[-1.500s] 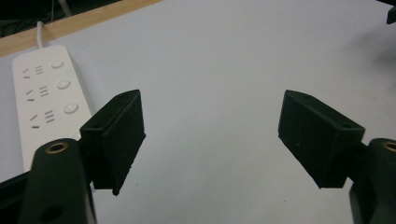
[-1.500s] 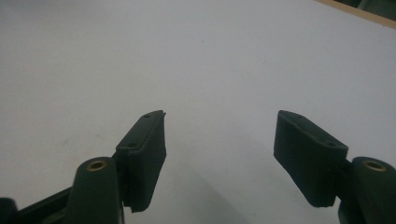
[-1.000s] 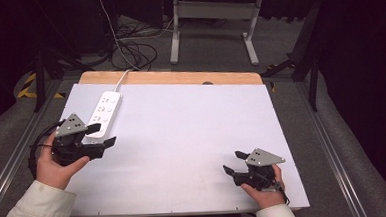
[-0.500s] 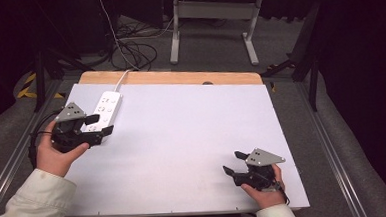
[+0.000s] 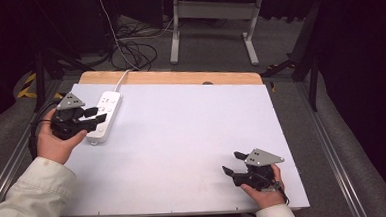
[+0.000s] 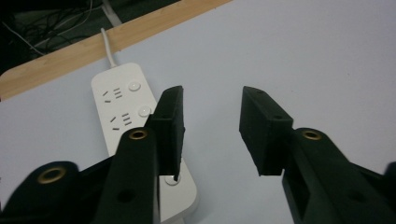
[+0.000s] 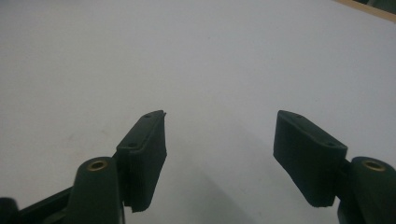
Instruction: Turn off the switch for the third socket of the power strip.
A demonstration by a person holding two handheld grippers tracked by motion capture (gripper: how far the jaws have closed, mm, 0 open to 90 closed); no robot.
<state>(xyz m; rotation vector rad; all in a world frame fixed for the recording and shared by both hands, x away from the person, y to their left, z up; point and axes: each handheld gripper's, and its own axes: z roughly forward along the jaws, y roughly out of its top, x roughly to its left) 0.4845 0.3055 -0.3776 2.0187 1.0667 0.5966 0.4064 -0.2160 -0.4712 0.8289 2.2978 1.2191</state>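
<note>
Left gripper (image 5: 95, 115), jaws spread and empty, hovers over the near end of the white power strip (image 5: 104, 114). Right gripper (image 5: 235, 162), jaws likewise parted, rests low near the table's (image 5: 192, 123) front right corner.

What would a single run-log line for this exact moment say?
left gripper: open, over power strip end | right gripper: open, nothing between jaws, near table front edge | strip: flat, far-left

one power strip (image 5: 105, 116), two hand-held grippers (image 5: 95, 117)
</note>
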